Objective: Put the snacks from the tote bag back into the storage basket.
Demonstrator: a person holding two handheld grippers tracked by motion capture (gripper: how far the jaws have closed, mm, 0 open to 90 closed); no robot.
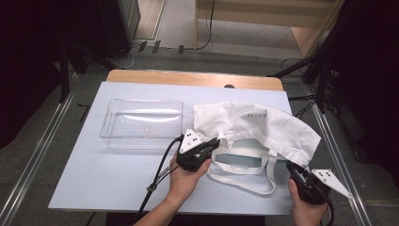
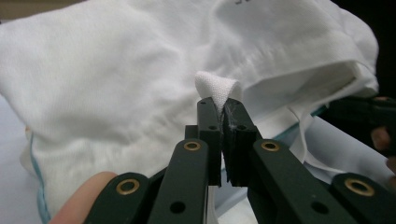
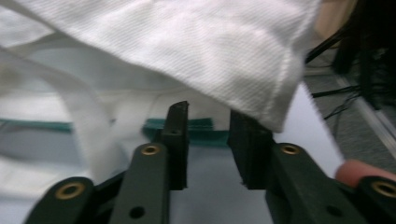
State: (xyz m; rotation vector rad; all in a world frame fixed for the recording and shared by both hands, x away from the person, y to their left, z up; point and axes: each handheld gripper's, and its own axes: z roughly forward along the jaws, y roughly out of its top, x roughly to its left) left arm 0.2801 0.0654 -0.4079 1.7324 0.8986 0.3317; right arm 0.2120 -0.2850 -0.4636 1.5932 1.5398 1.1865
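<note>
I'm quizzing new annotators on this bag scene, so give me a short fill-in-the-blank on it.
1. The left tool is shut on a fold of the white ____.
2. The clear tray lies to the ____ of the bag in the high view.
3. The right tool has its jaws ____, with nothing pinched.

Missing words: bag; left; open

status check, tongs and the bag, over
Left tongs shut on a pinch of the bag. Right tongs open at the bag's right edge, nothing gripped. Tray sits apart on the left, not in the way.
</note>
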